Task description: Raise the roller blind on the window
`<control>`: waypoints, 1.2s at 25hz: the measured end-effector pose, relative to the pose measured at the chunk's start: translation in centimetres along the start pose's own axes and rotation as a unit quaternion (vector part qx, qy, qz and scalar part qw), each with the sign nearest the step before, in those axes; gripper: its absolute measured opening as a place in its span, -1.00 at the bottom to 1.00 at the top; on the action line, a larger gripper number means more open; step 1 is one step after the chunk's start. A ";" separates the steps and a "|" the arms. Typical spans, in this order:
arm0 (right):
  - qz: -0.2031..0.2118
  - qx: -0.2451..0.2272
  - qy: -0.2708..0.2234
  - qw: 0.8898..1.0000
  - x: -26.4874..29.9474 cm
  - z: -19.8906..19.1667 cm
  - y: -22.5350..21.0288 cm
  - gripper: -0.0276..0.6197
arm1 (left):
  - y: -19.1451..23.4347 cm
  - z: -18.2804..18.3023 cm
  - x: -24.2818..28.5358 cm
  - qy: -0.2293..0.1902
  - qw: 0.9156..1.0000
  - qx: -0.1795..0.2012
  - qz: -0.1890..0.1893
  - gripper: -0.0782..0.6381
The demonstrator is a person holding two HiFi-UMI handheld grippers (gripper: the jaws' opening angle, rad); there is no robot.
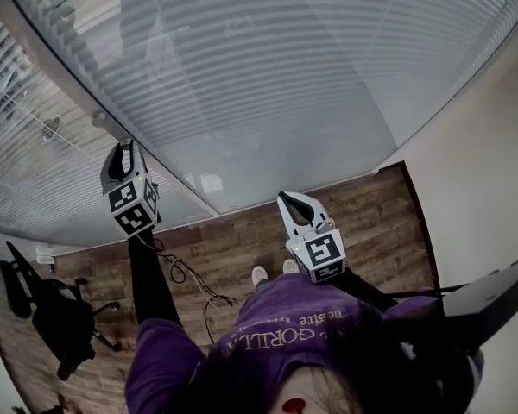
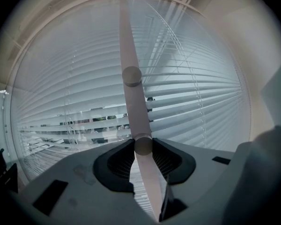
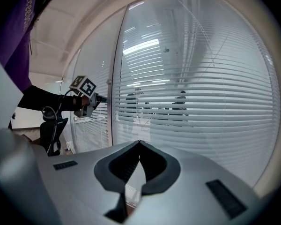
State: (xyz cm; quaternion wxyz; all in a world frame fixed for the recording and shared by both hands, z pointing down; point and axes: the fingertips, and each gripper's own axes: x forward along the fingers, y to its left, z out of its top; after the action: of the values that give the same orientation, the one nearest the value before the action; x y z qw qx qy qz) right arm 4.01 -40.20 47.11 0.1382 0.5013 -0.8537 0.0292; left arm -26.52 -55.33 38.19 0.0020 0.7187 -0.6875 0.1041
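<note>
A slatted blind (image 1: 268, 76) hangs lowered behind a glass wall, its slats partly tilted. A pale upright frame post (image 2: 129, 46) between two panes carries two round knobs. The upper knob (image 2: 131, 76) is free. My left gripper (image 2: 143, 143) is shut on the lower knob (image 2: 143, 148), a pad against each side. In the head view that left gripper (image 1: 123, 155) reaches up to the post (image 1: 86, 102). My right gripper (image 3: 139, 143) is shut with nothing between its tips. It hangs near the glass, lower and to the right, in the head view (image 1: 292, 202).
A black office chair (image 1: 52, 313) stands at the left on the wooden floor (image 1: 371, 214). A loose cable (image 1: 190, 279) lies beside it. A pale wall (image 1: 492, 171) closes the right side. A black flat object (image 1: 492, 304) juts in at lower right. People sit behind the glass (image 3: 180, 102).
</note>
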 end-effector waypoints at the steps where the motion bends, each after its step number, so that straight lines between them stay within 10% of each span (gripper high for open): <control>1: 0.001 0.000 -0.002 1.000 0.0 0.0 0.0 -0.92 | -0.1 0.0 0.0 0.001 1.000 0.003 0.000 -0.44; 30: -0.008 0.013 0.009 1.000 0.3 0.0 0.1 -0.92 | -0.5 -0.6 0.4 0.031 0.987 0.158 0.019 -0.44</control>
State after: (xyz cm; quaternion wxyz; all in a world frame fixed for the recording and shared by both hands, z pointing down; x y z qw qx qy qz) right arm 3.79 -40.41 47.16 0.1396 0.5096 -0.8478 0.0442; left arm -26.12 -55.63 38.95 -0.0926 0.6935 -0.6753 0.2335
